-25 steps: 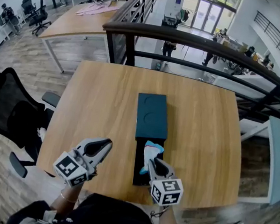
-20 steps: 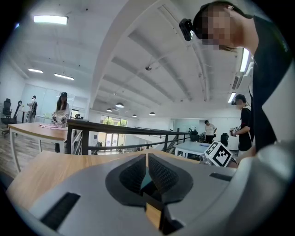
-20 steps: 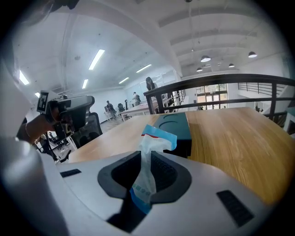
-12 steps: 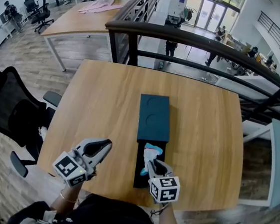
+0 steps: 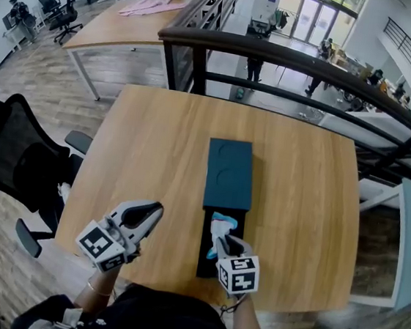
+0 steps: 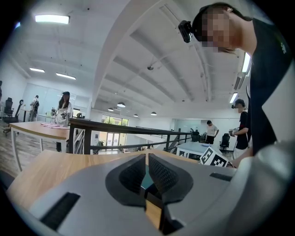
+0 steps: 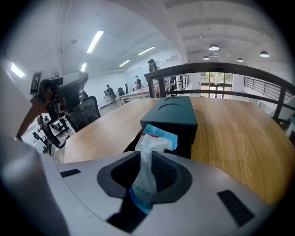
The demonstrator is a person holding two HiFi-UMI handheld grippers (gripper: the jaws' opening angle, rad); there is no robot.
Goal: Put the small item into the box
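- Your right gripper (image 5: 220, 235) has its jaws clamped on the packet (image 5: 217, 223). In the right gripper view the pads pinch it around the middle (image 7: 148, 156), with the top flopping out above them and a blue edge poking out below.
- The packet looks like a soft, crinkly plastic sachet, white with blue and a bit of red. My guess is it's really light and bends easily, so it won't drop straight and may cling to a pad when you let go. The mid-body grip you've got seems fine. A corner grip would just let it swing.
- It's hanging right over the open tray (image 5: 203, 259) of the box (image 5: 230, 172), just in front of the teal sleeve. I can't tell if its tip touches the tray floor.
- The box is a dark teal drawer type. The sleeve sits further out on the table (image 5: 157, 140), and the tray is pulled toward you.
- The tray interior is dark. I can't see anything in it, but your gripper covers part of it, so no promises.
- Your left gripper (image 5: 148, 213) hovers over bare table, well left of the box. Its jaws are closed to a sliver, with nothing between them.
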